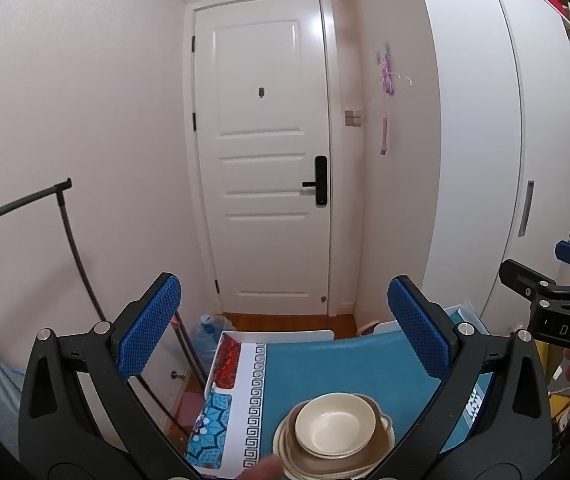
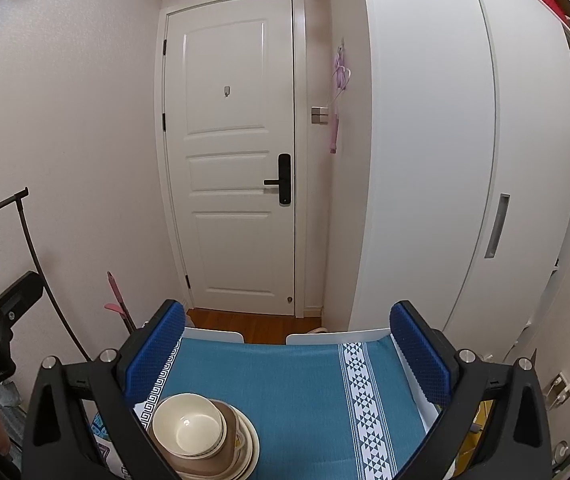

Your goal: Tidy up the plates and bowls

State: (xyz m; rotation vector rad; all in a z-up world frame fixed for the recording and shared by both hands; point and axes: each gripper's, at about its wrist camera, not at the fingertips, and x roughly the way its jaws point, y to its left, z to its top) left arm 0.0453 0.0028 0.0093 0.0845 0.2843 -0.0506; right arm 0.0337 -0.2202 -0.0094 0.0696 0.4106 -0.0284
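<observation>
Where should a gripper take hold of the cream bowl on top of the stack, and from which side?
Probably the cream bowl by its thin rim, one finger inside and one outside. It sits upright and open on the brown dish, so come from above at the right, where the right gripper stands open.

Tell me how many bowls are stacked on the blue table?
2 that I can tell: a cream bowl on top, nested in a second cream bowl whose rim shows beneath. They sit on a brown dish atop cream plates. More may be hidden underneath.

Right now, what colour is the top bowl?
Cream; the bowl shows best in the right wrist view.
</observation>
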